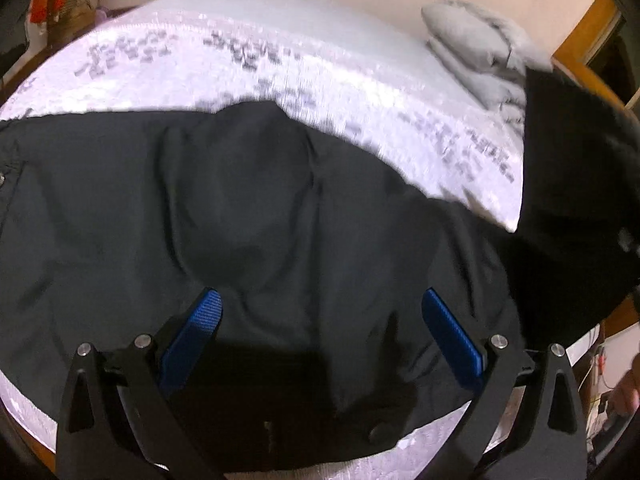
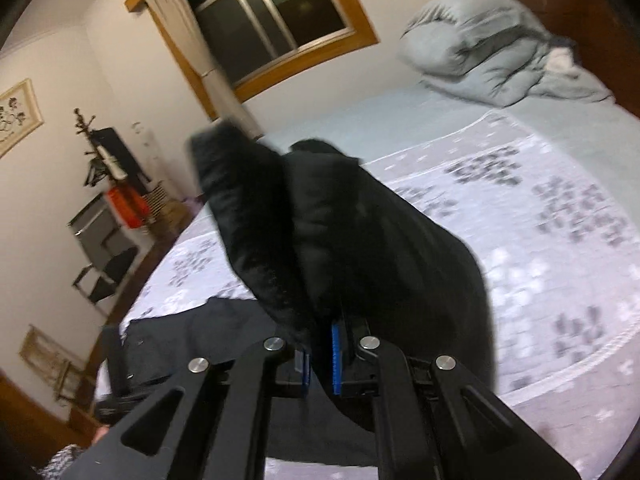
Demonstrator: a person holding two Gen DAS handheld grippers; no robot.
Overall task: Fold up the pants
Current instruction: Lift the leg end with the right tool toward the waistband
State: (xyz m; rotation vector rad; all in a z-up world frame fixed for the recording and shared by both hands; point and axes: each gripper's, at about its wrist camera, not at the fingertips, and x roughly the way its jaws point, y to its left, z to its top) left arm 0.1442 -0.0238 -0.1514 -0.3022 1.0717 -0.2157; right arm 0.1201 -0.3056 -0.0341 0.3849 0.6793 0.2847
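1. The wide bed [image 1: 280, 52] with its pale, grey-flowered cover carries everything.
2. The black fabric pants [image 1: 180, 216] lie spread across the near part of the bed, one end lifted off the cover at the right.
3. A crumpled grey duvet [image 2: 480, 60] sits heaped near the headboard, well apart from the pants.
4. The right claw [image 2: 318, 360] is pressed together, pinching the raised pant end, which stands above it.
5. The left claw [image 1: 320, 328] hangs spread over the flat cloth, gripping nothing.

Left tool [image 1: 320, 332] hangs wide apart above black pants [image 1: 240, 216] on bed [image 1: 280, 40].
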